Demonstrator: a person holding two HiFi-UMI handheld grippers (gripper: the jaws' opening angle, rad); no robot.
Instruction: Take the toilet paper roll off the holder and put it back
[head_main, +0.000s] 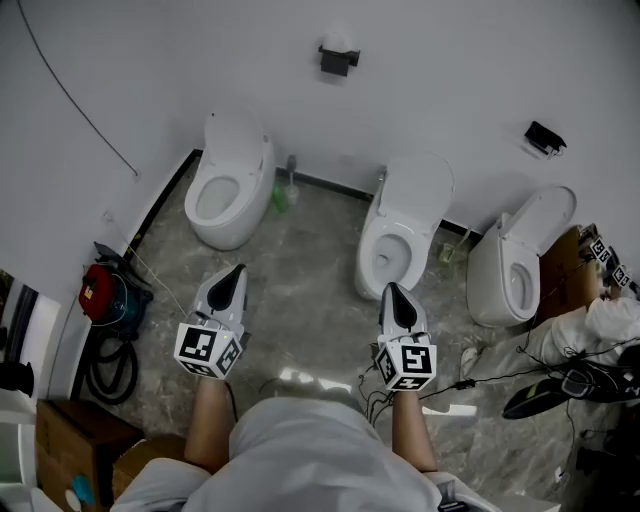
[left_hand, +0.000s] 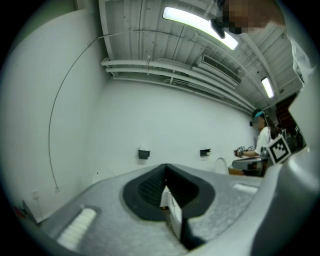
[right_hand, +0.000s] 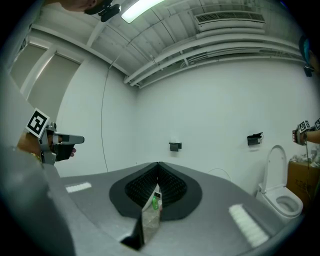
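Open grey floor (head_main: 300, 290) ran up the middle of the frame between the left toilet (head_main: 232, 180) and the centre toilet (head_main: 405, 225), toward the wall holder (head_main: 338, 58) at top centre. A green brush (head_main: 283, 195) stood in that gap. A red machine (head_main: 100, 293) and coiled hose (head_main: 112, 365) crowded the left edge; cables (head_main: 500, 375) and a third toilet (head_main: 520, 262) blocked the right.

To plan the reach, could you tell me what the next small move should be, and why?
Probably step toward the wall holder, opening the right gripper on the way: it and the left gripper are both shut, empty, and far short of it.
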